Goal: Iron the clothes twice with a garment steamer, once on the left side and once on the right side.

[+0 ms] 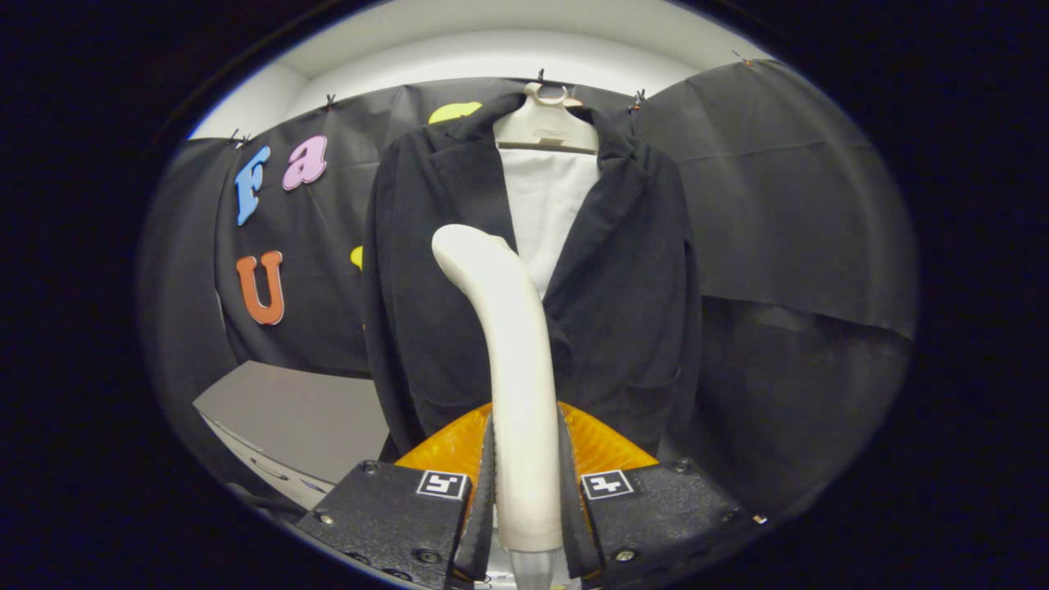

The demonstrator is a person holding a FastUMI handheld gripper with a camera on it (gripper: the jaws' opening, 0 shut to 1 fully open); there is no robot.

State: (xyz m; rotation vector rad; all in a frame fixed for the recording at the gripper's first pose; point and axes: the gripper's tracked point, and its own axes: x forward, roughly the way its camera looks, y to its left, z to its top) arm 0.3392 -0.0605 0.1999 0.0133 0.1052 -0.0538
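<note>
A dark jacket (623,295) hangs open on a pale hanger (547,123) against the booth's wall, with a white panel (545,209) showing between its lapels. My gripper (526,483) is shut on the handle of a cream garment steamer (512,352), both fingers pressing its sides. The steamer rises upright from between the fingers, and its curved head points toward the jacket's left front, near the left lapel. Whether the head touches the cloth I cannot tell.
A grey box-like surface (295,418) stands low to the left of the jacket. Black cloth drapes the wall on the right (787,246), behind and beside the jacket.
</note>
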